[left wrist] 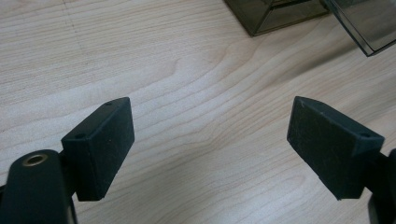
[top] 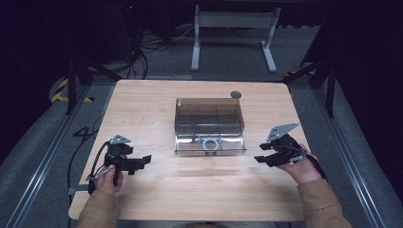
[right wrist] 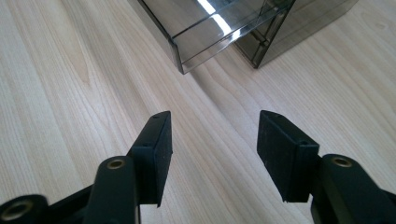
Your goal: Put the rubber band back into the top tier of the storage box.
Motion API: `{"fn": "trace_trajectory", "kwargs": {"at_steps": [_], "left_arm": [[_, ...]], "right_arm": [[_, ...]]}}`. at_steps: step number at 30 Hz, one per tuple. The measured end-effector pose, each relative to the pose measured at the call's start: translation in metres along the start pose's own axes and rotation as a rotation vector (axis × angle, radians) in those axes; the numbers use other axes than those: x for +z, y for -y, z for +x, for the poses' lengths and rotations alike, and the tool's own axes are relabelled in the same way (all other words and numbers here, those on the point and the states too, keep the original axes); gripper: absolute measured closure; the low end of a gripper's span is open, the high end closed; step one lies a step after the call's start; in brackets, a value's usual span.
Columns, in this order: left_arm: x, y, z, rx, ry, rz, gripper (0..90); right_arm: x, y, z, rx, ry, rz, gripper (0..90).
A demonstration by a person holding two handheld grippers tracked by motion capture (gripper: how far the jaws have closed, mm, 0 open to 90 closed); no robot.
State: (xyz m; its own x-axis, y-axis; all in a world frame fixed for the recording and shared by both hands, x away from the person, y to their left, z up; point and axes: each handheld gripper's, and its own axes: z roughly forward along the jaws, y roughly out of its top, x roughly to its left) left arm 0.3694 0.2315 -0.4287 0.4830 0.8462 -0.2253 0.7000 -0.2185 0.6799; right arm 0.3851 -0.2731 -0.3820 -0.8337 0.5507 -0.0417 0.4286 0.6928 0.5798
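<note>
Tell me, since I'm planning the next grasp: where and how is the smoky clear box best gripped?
Probably by the clear front section that juts toward the person, taken from the near side. Its thin lip overhangs the table, giving open jaws an edge to close across. The right gripper stands open beside that corner, so it seems the handier one; the box body looks too wide.
</note>
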Motion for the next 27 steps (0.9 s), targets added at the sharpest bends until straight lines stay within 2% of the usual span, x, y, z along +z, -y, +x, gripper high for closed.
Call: {"fn": "trace_trajectory", "kwargs": {"at_steps": [10, 19, 27], "left_arm": [[0.0, 0.0, 0.0, 0.0, 0.002, 0.0, 15.7], [0.0, 0.0, 0.0, 0.002, 0.003, 0.002, 15.7], [0.0, 0.0, 0.0, 0.0, 0.006, 0.002, 15.7]], "right_arm": [[0.021, 0.008, 0.002, 0.003, -0.005, 0.046, 45.7], [0.033, 0.015, 0.007, -0.011, -0.019, 0.066, 45.4], [0.044, 0.021, 0.014, -0.025, -0.019, 0.106, 45.2]]}}
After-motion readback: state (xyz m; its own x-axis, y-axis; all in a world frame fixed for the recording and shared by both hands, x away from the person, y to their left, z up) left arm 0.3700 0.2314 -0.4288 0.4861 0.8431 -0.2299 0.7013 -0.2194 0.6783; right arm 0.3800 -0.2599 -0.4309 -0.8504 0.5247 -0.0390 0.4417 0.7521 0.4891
